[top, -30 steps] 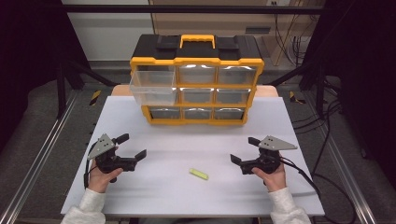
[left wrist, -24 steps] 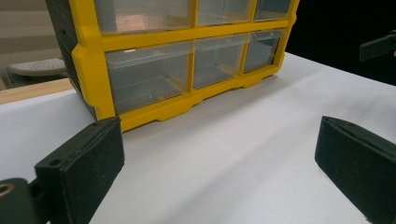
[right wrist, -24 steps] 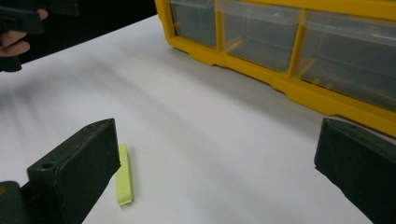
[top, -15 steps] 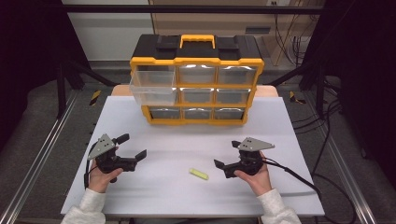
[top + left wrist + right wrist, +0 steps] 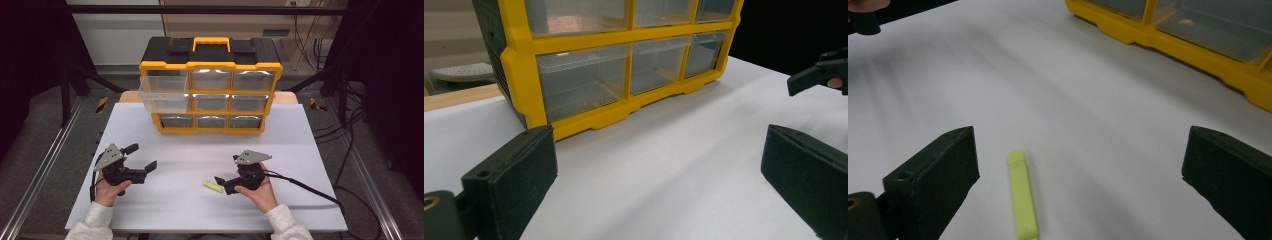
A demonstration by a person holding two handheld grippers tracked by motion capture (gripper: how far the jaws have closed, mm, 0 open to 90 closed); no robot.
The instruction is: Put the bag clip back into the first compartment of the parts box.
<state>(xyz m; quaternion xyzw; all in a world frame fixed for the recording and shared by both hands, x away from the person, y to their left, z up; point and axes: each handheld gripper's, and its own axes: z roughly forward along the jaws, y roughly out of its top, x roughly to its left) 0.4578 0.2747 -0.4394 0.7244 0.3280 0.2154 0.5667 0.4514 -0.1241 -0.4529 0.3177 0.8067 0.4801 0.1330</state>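
Tongs of both grippers gape; flat yellow-green strip (image 5: 1022, 195) lies between right gripper's (image 5: 1075, 185).

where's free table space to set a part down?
Bare: the wide strip between the drawer cabinet and both grippers, plus the gap between the left gripper and the yellow-green stick. Crowded: right gripper, open, right beside that stick; pulled-out drawer overhangs far-left.

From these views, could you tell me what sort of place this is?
Probably a lab recording bench: a white table inside a dark metal frame, loose cables on the floor, and a yellow drawer organiser set out for handling.
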